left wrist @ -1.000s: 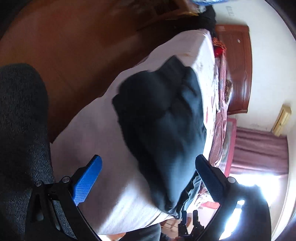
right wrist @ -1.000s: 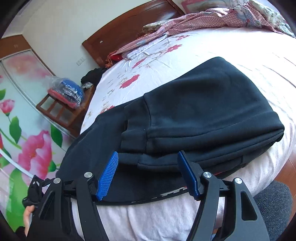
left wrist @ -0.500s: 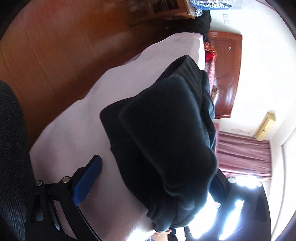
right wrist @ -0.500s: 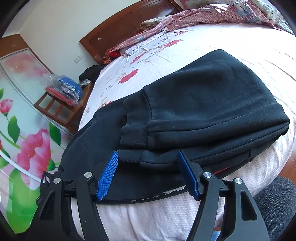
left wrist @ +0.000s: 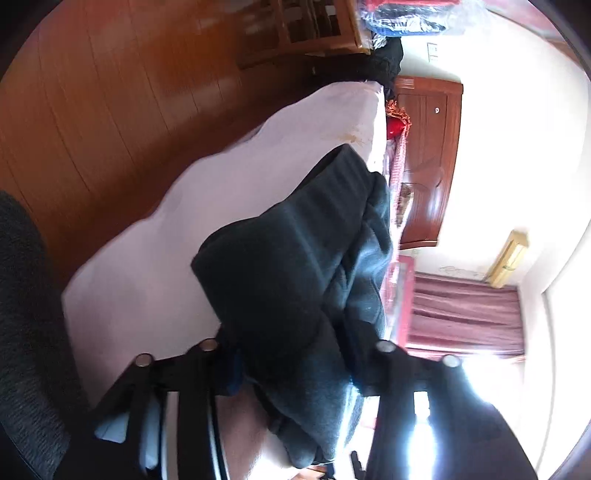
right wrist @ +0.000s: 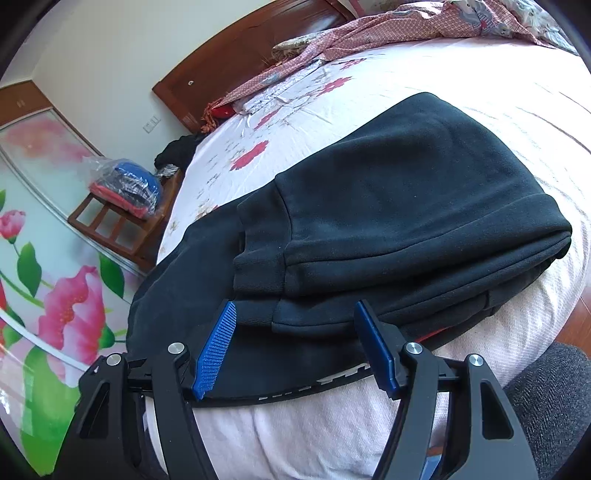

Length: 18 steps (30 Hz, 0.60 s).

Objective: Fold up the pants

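Note:
Dark folded pants (right wrist: pixel 406 192) lie on the white flowered bed (right wrist: pixel 480 74), near its edge. In the left wrist view the pants (left wrist: pixel 295 258) fill the middle, and their thick near fold sits between the fingers of my left gripper (left wrist: pixel 295 373). Its jaws are closing, and the fabric bunches between them; the blue pads are mostly hidden by cloth. My right gripper (right wrist: pixel 295 347) stands open at the pants' near edge. A cuffed hem lies just past its blue pads, which do not press on it.
Wooden floor (left wrist: pixel 92 110) runs beside the bed. A wooden chair holding bagged clothes (right wrist: pixel 122 192) stands by the headboard (right wrist: pixel 236 62). Pink checked cloth (right wrist: pixel 406 22) lies at the bed's far side. A person's grey-trousered leg (right wrist: pixel 546 398) is close to the mattress edge.
My left gripper has moved in on the near fold of the pants, and its wide-open jaws have come together around it. The right gripper has stayed almost where it was.

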Tool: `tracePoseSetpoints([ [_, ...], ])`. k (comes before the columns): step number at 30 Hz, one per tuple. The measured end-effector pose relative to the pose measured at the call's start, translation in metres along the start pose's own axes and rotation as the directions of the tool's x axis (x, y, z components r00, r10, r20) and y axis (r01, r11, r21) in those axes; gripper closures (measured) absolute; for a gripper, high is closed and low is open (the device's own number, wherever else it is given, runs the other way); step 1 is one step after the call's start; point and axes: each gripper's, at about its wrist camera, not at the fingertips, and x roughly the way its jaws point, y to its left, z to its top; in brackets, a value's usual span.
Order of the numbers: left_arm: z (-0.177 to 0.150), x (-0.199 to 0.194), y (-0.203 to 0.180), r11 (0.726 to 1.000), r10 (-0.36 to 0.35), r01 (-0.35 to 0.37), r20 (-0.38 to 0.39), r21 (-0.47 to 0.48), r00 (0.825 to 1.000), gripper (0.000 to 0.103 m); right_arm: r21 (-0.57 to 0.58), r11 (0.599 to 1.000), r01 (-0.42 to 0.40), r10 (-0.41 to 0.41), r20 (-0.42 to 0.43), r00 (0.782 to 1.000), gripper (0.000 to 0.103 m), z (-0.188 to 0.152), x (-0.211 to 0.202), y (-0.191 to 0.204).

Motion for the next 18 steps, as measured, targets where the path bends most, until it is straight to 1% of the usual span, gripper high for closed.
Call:
tracePoseSetpoints([
  [1, -0.002, -0.007, -0.007, 1.0, 0.002, -0.002, 0.01, 0.013, 1.0, 0.077, 0.008, 1.0, -0.002, 0.002, 0.001, 1.0, 0.037, 0.0, 0.0, -0.002],
  [2, -0.004, -0.014, -0.021, 0.999, 0.007, -0.009, 0.026, 0.046, 1.0, 0.078, 0.019, 1.0, -0.007, 0.007, 0.005, 1.0, 0.037, 0.0, -0.001, -0.004],
  [3, -0.005, -0.019, -0.034, 0.996, 0.028, -0.031, 0.036, 0.086, 0.999, 0.079, 0.028, 0.999, -0.015, 0.015, 0.007, 1.0, 0.037, 0.0, -0.001, -0.007],
  [5, -0.01, -0.025, -0.065, 0.987, 0.035, -0.043, 0.053, 0.153, 0.998, 0.08, 0.041, 0.999, -0.018, 0.018, 0.007, 1.0, 0.037, -0.001, -0.001, -0.01],
  [7, -0.016, -0.027, -0.101, 0.968, 0.061, -0.077, 0.072, 0.239, 0.995, 0.081, 0.06, 0.998, -0.021, 0.02, 0.026, 0.999, 0.037, -0.001, -0.005, -0.014],
  [9, -0.026, -0.028, -0.141, 0.939, 0.073, -0.097, 0.084, 0.329, 0.994, 0.081, 0.078, 0.997, -0.001, -0.003, 0.057, 0.998, 0.037, 0.001, -0.013, -0.02],
  [10, -0.033, -0.024, -0.162, 0.92, 0.071, -0.098, 0.084, 0.38, 0.994, 0.081, 0.096, 0.995, 0.008, -0.016, 0.078, 0.997, 0.037, 0.003, -0.017, -0.024],
  [11, -0.045, -0.019, -0.19, 0.882, 0.08, -0.114, 0.093, 0.456, 0.992, 0.081, 0.114, 0.993, 0.029, -0.041, 0.1, 0.994, 0.037, 0.004, -0.023, -0.028],
  [12, -0.055, -0.014, -0.21, 0.847, 0.087, -0.126, 0.098, 0.516, 0.991, 0.081, 0.142, 0.99, 0.024, -0.042, 0.125, 0.991, 0.037, 0.006, -0.03, -0.034],
  [13, -0.067, -0.01, -0.23, 0.808, 0.081, -0.118, 0.088, 0.578, 0.993, 0.081, 0.173, 0.985, 0.004, -0.029, 0.143, 0.989, 0.037, 0.007, -0.035, -0.04],
  [14, -0.083, -0.002, -0.254, 0.755, 0.076, -0.107, 0.076, 0.647, 0.994, 0.081, 0.206, 0.979, -0.007, -0.027, 0.161, 0.987, 0.037, 0.008, -0.042, -0.048],
  [15, -0.101, 0.006, -0.274, 0.693, 0.078, -0.108, 0.074, 0.713, 0.994, 0.081, 0.238, 0.971, -0.02, -0.025, 0.184, 0.983, 0.037, 0.008, -0.05, -0.056],
  [16, -0.122, 0.017, -0.294, 0.623, 0.075, -0.095, 0.062, 0.777, 0.995, 0.081, 0.265, 0.963, -0.041, -0.014, 0.202, 0.979, 0.037, 0.007, -0.056, -0.064],
  [18, -0.16, 0.039, -0.32, 0.507, 0.071, -0.059, 0.026, 0.86, 0.997, 0.081, 0.32, 0.945, -0.071, -0.007, 0.238, 0.971, 0.037, 0.006, -0.071, -0.08],
])
